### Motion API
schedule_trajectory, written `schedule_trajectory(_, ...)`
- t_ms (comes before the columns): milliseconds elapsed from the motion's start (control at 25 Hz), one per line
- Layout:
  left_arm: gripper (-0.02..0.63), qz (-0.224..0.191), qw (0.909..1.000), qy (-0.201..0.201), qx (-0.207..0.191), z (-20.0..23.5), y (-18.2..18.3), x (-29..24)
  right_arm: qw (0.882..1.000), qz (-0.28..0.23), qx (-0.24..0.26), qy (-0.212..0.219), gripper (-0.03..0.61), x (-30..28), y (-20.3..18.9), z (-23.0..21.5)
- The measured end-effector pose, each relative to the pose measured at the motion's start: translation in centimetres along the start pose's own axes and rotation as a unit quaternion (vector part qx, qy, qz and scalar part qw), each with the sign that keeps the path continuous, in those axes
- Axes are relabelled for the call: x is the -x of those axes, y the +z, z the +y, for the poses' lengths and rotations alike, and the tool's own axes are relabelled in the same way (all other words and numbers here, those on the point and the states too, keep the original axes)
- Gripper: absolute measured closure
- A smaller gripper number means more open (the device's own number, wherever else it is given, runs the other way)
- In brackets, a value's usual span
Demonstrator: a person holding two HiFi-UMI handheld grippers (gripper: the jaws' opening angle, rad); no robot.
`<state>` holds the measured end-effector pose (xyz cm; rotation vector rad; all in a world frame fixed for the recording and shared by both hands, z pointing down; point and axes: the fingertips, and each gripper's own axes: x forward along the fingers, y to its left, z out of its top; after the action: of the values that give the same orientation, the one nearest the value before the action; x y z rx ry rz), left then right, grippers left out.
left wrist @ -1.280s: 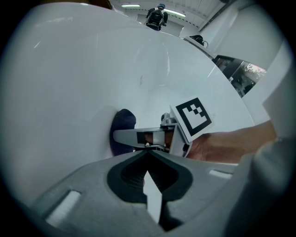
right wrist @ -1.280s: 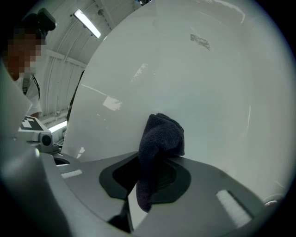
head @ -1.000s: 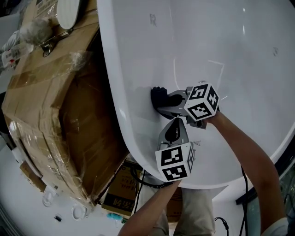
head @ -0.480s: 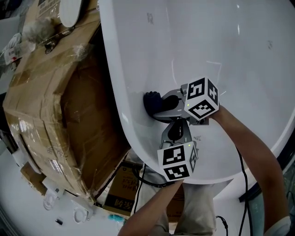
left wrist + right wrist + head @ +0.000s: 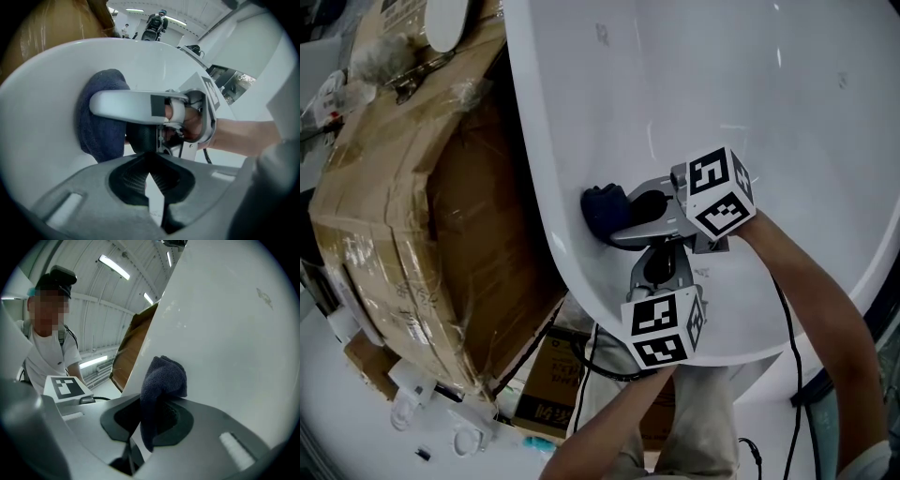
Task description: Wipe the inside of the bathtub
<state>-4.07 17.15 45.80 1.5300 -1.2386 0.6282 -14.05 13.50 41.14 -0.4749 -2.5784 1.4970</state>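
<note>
Two handheld grippers inside the white bathtub [image 5: 741,84], at its curved end. Right gripper [image 5: 617,217]: jaws clamped on a dark blue cloth [image 5: 600,210], which presses against the tub's inner wall just below the rim. Left gripper [image 5: 660,255]: jaws closed together, nothing between them, just beside the right one. Cardboard box [image 5: 403,187] stands outside the rim.

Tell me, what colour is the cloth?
The cloth is dark blue; the right gripper view shows it best.
</note>
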Motion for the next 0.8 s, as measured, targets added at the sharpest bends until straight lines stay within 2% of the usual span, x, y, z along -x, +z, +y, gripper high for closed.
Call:
schedule_trajectory(120, 0.615, 0.0, 1.0, -0.003, -0.004, -0.2, -0.2, -0.2, 1.0, -0.027, -0.004, 0.003, 0.528, 1.2, 0.4, 0.3)
schedule_trajectory(320, 0.615, 0.006, 0.9999, -0.003, -0.008, -0.3, -0.6, -0.8, 0.998, -0.057, -0.011, -0.035, 0.528, 3.8, 0.2, -1.3)
schedule_trajectory(560, 0.615, 0.011, 0.9997, 0.001, -0.019, 0.2, -0.3, -1.6, 0.994, -0.069, -0.019, -0.079, 0.528, 6.3, -0.7, -3.9)
schedule_trajectory(800, 0.615, 0.008, 0.9989, 0.004, -0.046, 1.6, 1.9, -3.3, 0.989, -0.068, -0.025, -0.129, 0.528, 7.9, -1.7, -6.8)
